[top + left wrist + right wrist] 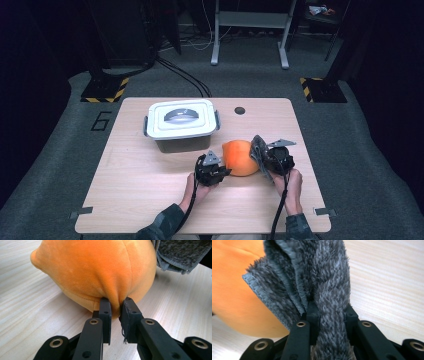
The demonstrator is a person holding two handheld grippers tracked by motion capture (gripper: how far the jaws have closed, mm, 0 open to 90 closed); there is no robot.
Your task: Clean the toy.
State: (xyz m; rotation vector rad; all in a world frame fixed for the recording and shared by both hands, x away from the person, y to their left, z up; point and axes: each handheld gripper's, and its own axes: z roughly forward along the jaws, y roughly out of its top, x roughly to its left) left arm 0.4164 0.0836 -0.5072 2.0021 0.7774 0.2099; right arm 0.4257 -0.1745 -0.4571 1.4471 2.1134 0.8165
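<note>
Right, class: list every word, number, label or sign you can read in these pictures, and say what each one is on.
"6" – a large dark numeral on the grey floor, left of the table.
Yellow-and-black hazard stripes, no wording – on the two stand bases on the floor.
The lidded box, the orange plush toy and the grey cloth carry no readable text.

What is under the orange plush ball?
The orange plush ball rests on the bare wooden table. The left gripper pinches its lower edge. Its contact patch is hidden by the ball.
</note>
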